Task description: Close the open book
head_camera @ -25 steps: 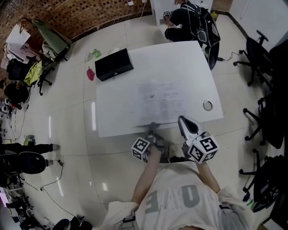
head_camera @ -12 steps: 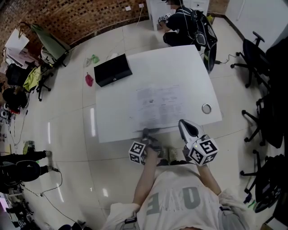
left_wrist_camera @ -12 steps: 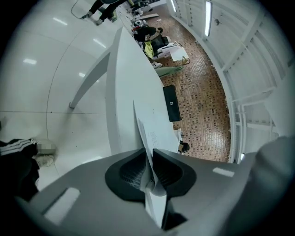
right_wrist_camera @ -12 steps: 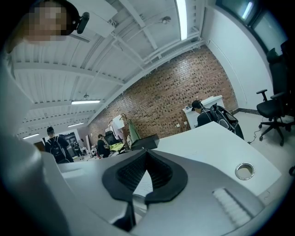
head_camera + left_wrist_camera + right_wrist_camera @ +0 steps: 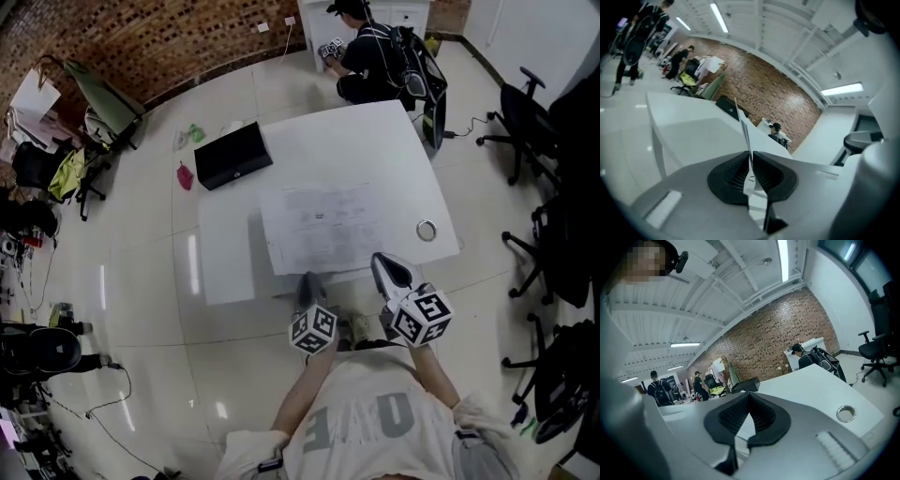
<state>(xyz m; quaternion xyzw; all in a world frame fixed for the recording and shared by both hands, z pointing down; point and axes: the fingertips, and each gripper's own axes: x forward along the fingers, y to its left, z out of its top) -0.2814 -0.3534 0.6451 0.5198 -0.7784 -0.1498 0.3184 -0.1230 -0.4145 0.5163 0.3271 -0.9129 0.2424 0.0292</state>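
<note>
- At the 6 o'clock edge of the white bench lies the open book, printed pages up. Its right half lies flat and its left side is lifted off the surface.
- The left claw is at the book's 7 o'clock corner. Its jaws have just been closing and now pinch a thin white leaf of the book, which stands edge-on between the black pads.
- The right claw is at the bench edge near the book's 5 o'clock corner. Its jaws meet at the tips with nothing between them.
- A small metal ring lies on the bench at 3 o'clock of the book, apart from it.
- A black case rests on the bench's 10 o'clock corner.
- A person crouches on the floor beyond the bench at 12 o'clock.
</note>
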